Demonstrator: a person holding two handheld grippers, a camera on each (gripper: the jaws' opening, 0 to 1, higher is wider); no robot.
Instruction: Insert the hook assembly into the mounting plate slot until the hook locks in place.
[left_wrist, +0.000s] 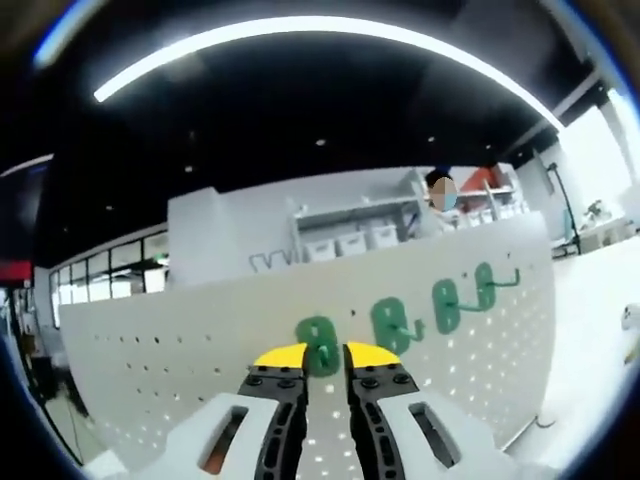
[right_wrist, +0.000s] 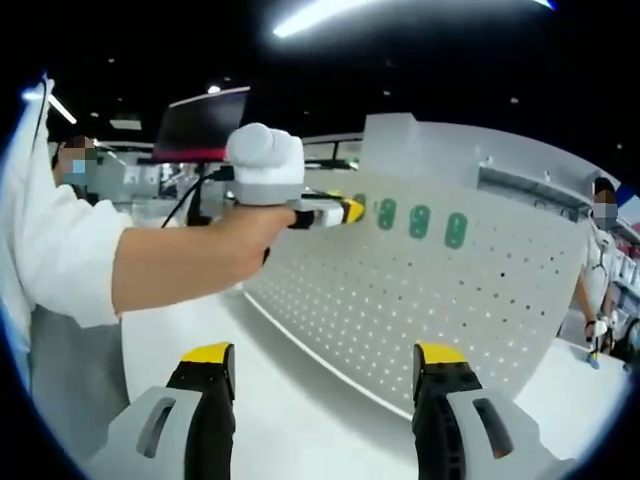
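Left gripper view: a white perforated mounting plate (left_wrist: 200, 340) stands upright across the lower half of the picture. Four green hook assemblies sit on its face in a row rising from centre toward 3 o'clock. The lowest, the nearest hook assembly (left_wrist: 322, 345), lies between the yellow tips of the left gripper (left_wrist: 325, 356). The jaws are nearly together with only a narrow gap, and they appear to pinch this hook against the plate; firm contact cannot be confirmed. The next three hooks (left_wrist: 447, 303) stand apart along the plate, some with a prong sticking out. Behind the plate, toward 1 o'clock, white shelving (left_wrist: 350, 225) holds several pale bins; their contents are too small to make out.

Right gripper view: the right gripper (right_wrist: 325, 365) rises from 6 o'clock with its yellow-tipped jaws spread wide, holding nothing, above a white tabletop (right_wrist: 290, 400). The plate (right_wrist: 440, 300) stands beyond, at centre and 3 o'clock. A person's bare forearm (right_wrist: 190, 265) reaches in from 9 o'clock, holding the left gripper (right_wrist: 345, 211) with its tips at the leftmost of the green hooks (right_wrist: 420, 221) near 12 o'clock.
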